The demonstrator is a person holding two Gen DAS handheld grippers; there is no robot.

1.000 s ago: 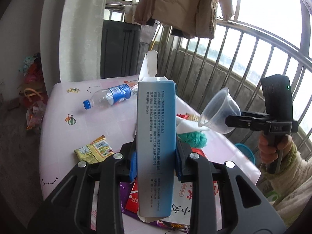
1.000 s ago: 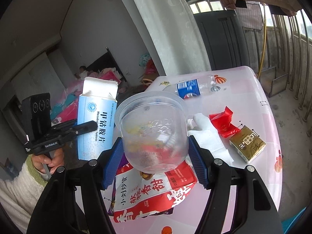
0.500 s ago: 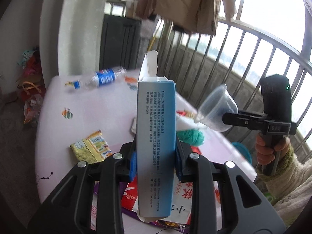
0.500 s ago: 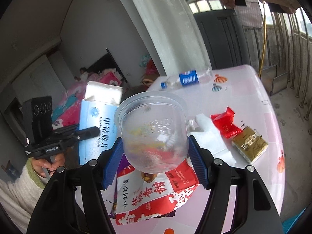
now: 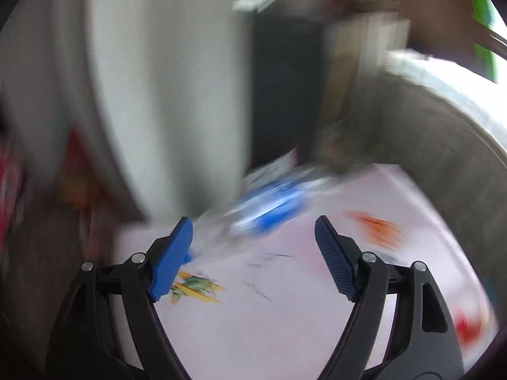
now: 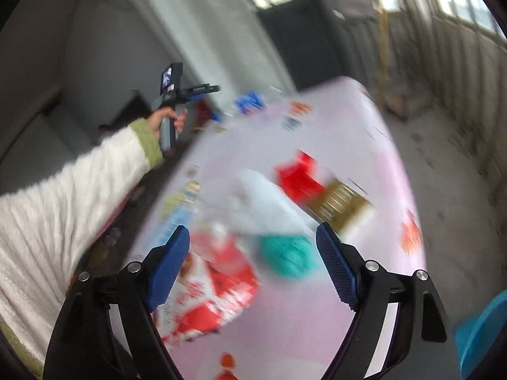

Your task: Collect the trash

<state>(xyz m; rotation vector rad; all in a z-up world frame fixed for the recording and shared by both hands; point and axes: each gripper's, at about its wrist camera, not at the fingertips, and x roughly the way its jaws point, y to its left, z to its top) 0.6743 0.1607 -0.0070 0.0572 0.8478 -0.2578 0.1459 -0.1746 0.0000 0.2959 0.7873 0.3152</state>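
Both views are blurred by motion. My left gripper (image 5: 253,237) is open and empty above the pink table (image 5: 285,316), close to a clear bottle with a blue label (image 5: 269,212) lying at the table's far end. My right gripper (image 6: 253,247) is open and empty over the table (image 6: 317,316), above a red and white snack bag (image 6: 215,297), a teal ball (image 6: 288,253), a white wad (image 6: 266,199), a red wrapper (image 6: 298,174) and a gold packet (image 6: 342,205). The left gripper (image 6: 202,90) also shows far left in the right wrist view.
A white curtain (image 5: 164,95) and a dark cabinet (image 5: 282,88) stand behind the table. A metal railing (image 6: 443,47) runs along the right. A blue bin edge (image 6: 481,332) shows at lower right. A yellow-green print (image 5: 196,288) marks the tablecloth.
The blue carton has left my left gripper and the clear plastic cup has left my right gripper; both now stand open. Both grippers have swung fast, the left toward the bottle.
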